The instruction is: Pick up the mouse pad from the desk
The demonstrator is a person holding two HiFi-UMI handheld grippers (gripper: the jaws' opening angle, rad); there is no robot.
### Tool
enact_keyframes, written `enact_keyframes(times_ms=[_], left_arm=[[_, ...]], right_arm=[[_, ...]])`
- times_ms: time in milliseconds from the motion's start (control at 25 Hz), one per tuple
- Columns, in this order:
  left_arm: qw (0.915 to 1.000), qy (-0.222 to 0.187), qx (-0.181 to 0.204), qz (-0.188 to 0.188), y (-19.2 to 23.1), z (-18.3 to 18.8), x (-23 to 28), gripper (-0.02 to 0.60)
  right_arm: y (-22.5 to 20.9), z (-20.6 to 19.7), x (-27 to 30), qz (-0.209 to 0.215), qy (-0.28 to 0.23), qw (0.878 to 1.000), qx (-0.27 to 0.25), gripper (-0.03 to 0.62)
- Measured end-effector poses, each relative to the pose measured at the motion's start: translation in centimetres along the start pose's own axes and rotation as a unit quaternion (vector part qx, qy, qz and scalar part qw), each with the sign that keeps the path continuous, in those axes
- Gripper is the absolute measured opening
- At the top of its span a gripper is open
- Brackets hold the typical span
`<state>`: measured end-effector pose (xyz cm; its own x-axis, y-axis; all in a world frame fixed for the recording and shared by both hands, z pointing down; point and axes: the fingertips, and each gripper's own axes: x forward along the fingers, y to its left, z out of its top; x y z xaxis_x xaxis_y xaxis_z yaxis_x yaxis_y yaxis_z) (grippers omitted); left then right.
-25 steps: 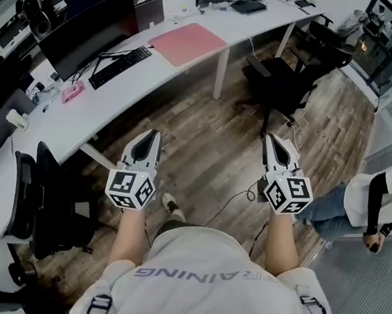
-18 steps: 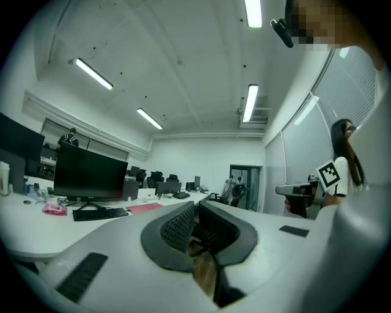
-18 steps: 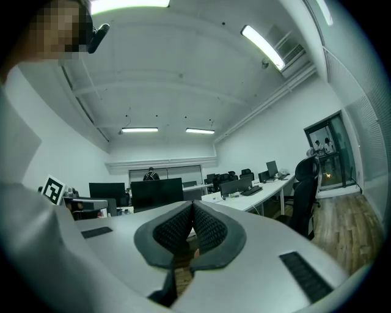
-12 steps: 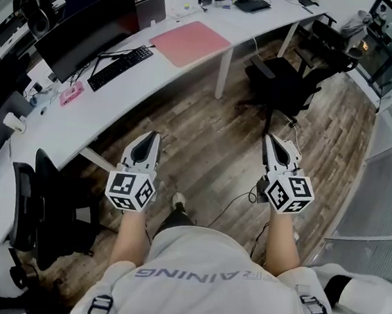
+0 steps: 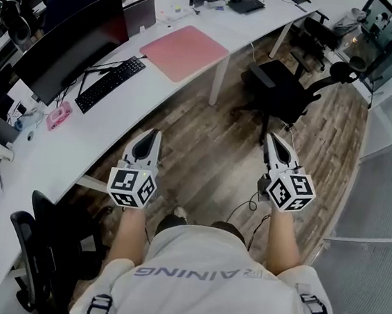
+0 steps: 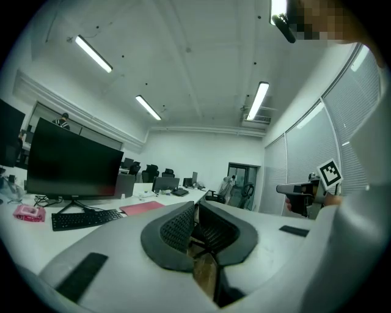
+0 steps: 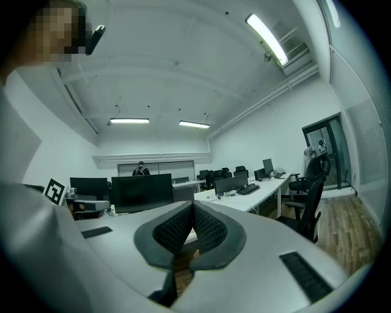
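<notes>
Head view has the pink mouse pad lying flat on the far worktop, well apart from both grippers. Left gripper and right gripper fingers are closed, empty. I'd open one early and come in low at the pad's near edge
</notes>
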<state>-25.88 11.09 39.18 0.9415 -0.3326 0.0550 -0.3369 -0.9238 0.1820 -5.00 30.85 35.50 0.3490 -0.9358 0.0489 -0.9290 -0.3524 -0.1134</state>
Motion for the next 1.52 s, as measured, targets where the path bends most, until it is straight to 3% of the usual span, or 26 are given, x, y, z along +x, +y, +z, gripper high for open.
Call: enact_keyframes(times_ms=[120,360,680,1120,1320,1520], left_arm=[[1.0,0.005,-0.006,0.0,2.9,0.1,1.5,0.044],[0.9991,0.003,-0.025,0.034,8.7,0.3,2.9,0.038],[0.9975,0.004,-0.022,0.067,13.1,1.2,8.7,0.037],[0.9929,0.025,-0.015,0.115,13.3,3.1,24.3,0.035],[0.9878,0.037,-0.02,0.15,13.2,2.7,31.1,0.035],[0.9818,0.043,-0.031,0.182,13.8,2.1,36.3,0.035]], right_arm=[[0.9,-0.4,3.3,0.002,0.011,1.0,-0.002,0.021],[1.6,-0.8,9.5,0.013,0.03,0.999,-0.004,0.021],[-0.6,-0.7,19.2,0.048,0.028,0.998,0.001,0.021],[-13.5,0.6,32.3,0.078,0.04,0.996,0.024,0.021],[-19.9,0.6,38.1,0.1,0.049,0.993,0.036,0.021],[-23.6,0.3,43.4,0.133,0.061,0.989,0.026,0.021]])
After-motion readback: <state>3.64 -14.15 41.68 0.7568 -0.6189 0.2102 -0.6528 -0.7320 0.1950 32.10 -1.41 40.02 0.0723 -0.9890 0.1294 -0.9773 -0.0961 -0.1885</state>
